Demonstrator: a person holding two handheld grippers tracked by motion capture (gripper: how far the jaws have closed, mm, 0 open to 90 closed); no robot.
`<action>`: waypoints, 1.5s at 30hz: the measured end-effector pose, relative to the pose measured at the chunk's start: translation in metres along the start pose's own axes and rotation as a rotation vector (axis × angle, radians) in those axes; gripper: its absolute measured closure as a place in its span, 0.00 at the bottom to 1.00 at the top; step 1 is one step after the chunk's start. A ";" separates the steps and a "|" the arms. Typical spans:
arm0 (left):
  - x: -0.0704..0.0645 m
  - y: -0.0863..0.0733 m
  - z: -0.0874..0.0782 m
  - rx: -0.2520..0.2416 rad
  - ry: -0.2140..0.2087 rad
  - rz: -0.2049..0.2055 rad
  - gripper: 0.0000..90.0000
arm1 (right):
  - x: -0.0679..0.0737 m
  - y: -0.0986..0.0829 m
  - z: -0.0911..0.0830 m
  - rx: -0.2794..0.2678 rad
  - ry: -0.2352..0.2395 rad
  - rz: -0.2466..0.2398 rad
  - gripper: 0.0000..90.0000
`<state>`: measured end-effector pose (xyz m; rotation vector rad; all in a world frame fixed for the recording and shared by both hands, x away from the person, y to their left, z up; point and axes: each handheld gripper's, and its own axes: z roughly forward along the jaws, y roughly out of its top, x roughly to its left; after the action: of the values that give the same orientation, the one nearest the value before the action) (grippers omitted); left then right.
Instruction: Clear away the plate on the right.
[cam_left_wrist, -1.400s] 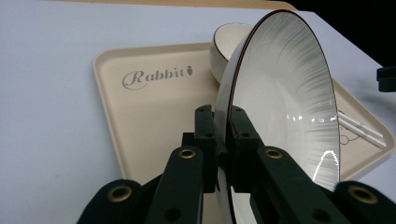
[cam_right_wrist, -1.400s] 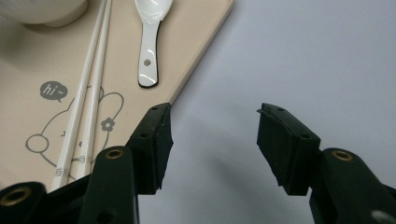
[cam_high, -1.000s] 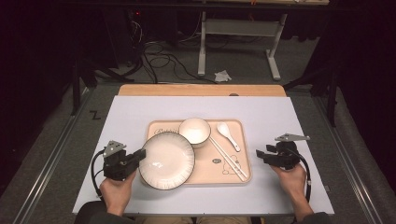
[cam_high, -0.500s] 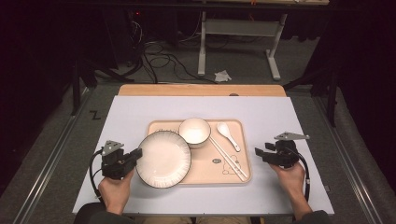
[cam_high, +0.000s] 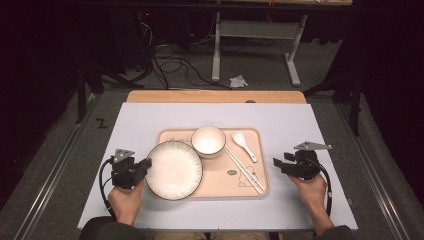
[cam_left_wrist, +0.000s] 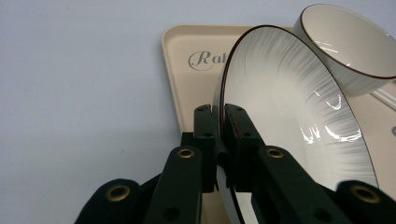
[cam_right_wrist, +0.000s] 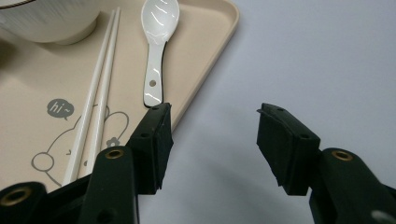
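A white ribbed plate (cam_high: 173, 169) with a dark rim hangs tilted over the left end of the beige tray (cam_high: 250, 185). My left gripper (cam_high: 145, 164) is shut on the plate's left rim; in the left gripper view the plate (cam_left_wrist: 289, 112) stands edge-on between the jaws of that gripper (cam_left_wrist: 219, 135). A white bowl (cam_high: 208, 141) sits at the tray's back, with a pair of white chopsticks (cam_high: 244, 170) and a white spoon (cam_high: 244, 145) to its right. My right gripper (cam_high: 276, 164) stands open over the table just right of the tray, nothing between its fingers (cam_right_wrist: 154, 144).
The tray lies on a pale lilac mat (cam_high: 150, 120) over a wooden table (cam_high: 215, 96). Bare mat lies to the left, right and behind the tray. Beyond the table are cables and a metal stand leg (cam_high: 216, 50) on the floor.
The left gripper has carried the plate slightly left and up off the tray's left end. The right gripper has stayed in place.
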<state>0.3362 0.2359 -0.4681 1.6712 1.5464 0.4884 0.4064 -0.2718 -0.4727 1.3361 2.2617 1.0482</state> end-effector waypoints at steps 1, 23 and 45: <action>0.000 0.000 0.002 0.001 0.000 -0.006 0.93 | 0.000 0.000 0.000 -0.001 0.000 -0.002 0.51; 0.007 0.005 0.031 0.019 0.004 -0.035 0.91 | 0.000 -0.001 -0.002 -0.008 -0.006 -0.002 0.52; 0.000 0.005 0.054 0.090 -0.023 0.008 0.86 | -0.003 -0.005 -0.004 0.022 -0.022 0.015 0.52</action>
<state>0.3797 0.2209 -0.4977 1.7460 1.5656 0.4076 0.4025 -0.2779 -0.4739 1.3684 2.2565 1.0115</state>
